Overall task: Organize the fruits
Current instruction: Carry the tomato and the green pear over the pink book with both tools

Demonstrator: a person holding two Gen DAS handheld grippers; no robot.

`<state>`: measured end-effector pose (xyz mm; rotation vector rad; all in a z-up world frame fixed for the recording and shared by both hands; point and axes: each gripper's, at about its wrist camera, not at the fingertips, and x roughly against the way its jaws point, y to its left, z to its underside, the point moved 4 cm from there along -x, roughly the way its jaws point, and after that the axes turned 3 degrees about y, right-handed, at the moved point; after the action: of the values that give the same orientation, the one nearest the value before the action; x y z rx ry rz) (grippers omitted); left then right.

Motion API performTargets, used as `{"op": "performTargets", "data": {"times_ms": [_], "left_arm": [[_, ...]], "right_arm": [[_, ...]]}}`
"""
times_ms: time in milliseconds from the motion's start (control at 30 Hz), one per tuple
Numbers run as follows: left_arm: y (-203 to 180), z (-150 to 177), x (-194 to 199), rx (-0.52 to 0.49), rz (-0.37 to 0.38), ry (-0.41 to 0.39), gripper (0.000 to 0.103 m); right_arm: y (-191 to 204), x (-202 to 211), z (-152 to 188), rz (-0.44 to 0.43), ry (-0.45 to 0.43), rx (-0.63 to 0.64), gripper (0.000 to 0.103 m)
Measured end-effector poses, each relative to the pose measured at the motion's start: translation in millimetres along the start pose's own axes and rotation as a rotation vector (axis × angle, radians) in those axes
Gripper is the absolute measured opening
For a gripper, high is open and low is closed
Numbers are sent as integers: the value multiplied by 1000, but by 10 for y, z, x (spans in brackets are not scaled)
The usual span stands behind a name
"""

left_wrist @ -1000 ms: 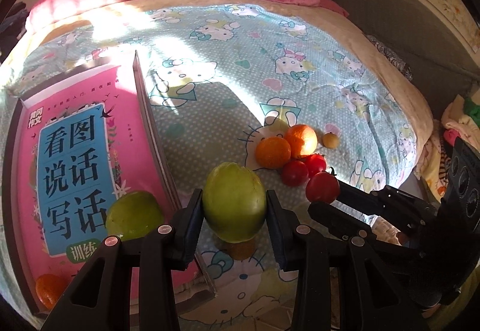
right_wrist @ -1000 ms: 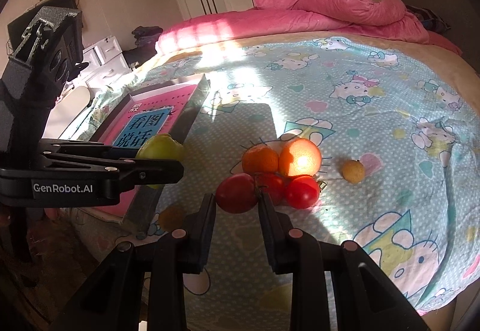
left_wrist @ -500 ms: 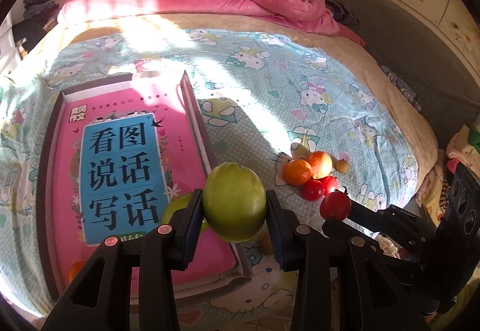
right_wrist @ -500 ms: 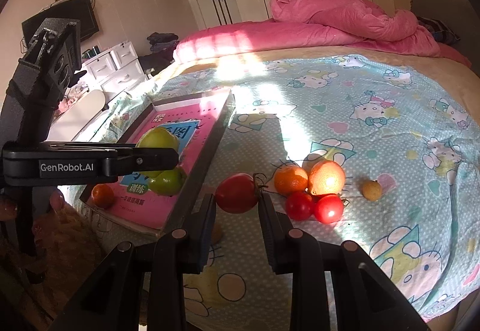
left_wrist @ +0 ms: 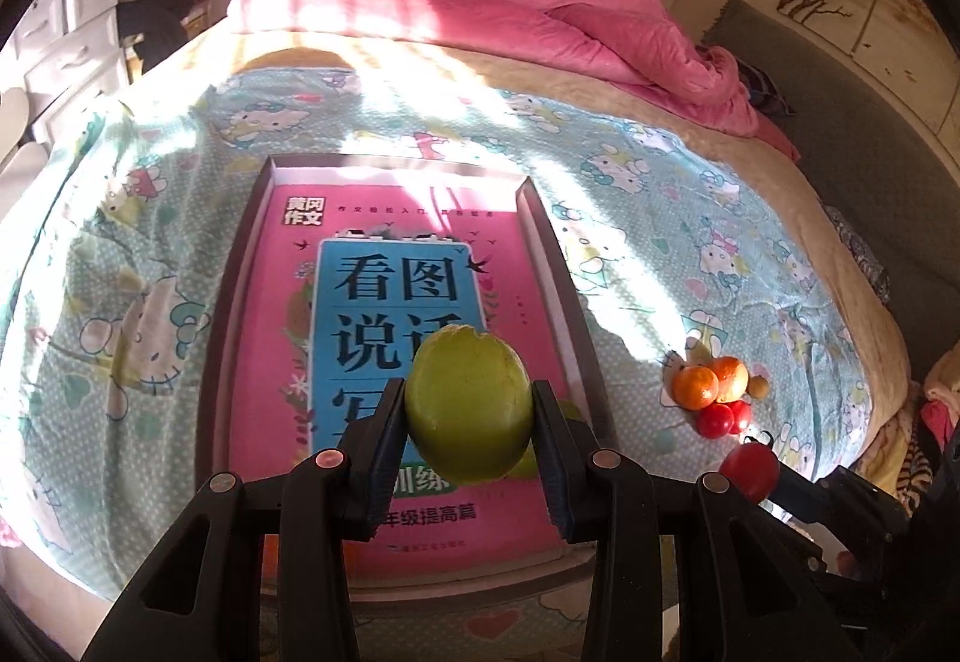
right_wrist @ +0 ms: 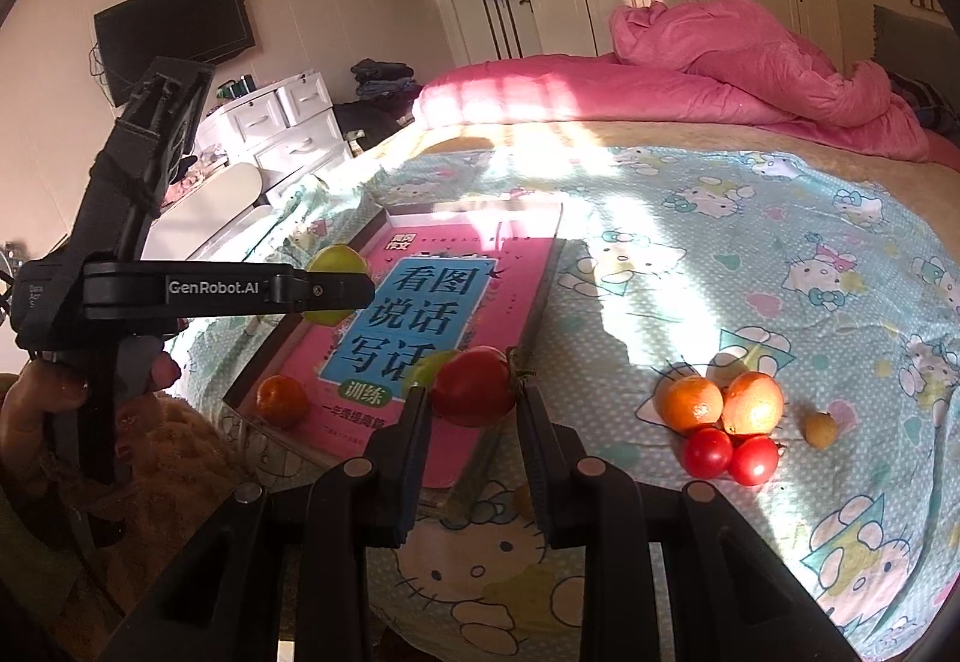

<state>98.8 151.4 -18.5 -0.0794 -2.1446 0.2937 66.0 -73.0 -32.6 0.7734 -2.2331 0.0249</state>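
Observation:
My left gripper [left_wrist: 468, 425] is shut on a large green fruit [left_wrist: 468, 392], held in the air above a dark-rimmed tray [left_wrist: 543, 218] lined with a pink book cover. My right gripper [right_wrist: 471, 407] is shut on a red tomato [right_wrist: 474, 383] over the tray's near right corner. An orange [right_wrist: 282, 401] lies in the tray, as does a second green fruit [right_wrist: 429, 365] that the tomato half hides. To the right, on the bedsheet, sit two oranges [right_wrist: 687, 404], two small tomatoes [right_wrist: 708, 452] and a small yellow fruit [right_wrist: 820, 429].
The tray lies on a cartoon-cat bedsheet [right_wrist: 780, 254] near the bed's front edge. A bunched pink duvet [right_wrist: 750, 62] fills the far side. White drawers [right_wrist: 288, 122] stand left of the bed. A person's hand [right_wrist: 36, 404] holds the left gripper's handle.
Both grippers have carried their fruit left and upward, away from the pile on the sheet. The green fruit now hangs over the tray's middle and the tomato over its corner.

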Motion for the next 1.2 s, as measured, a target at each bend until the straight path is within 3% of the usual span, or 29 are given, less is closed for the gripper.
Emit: {"op": "performTargets", "data": {"times_ms": [500,1200], "left_arm": [[384,19,70,94,-40,-26,41],[850,188,-222,148,-108,70,41]], "right_arm": [[389,-166,-31,-53,38,55,30],[460,-586,102,-67,121,76,30]]}}
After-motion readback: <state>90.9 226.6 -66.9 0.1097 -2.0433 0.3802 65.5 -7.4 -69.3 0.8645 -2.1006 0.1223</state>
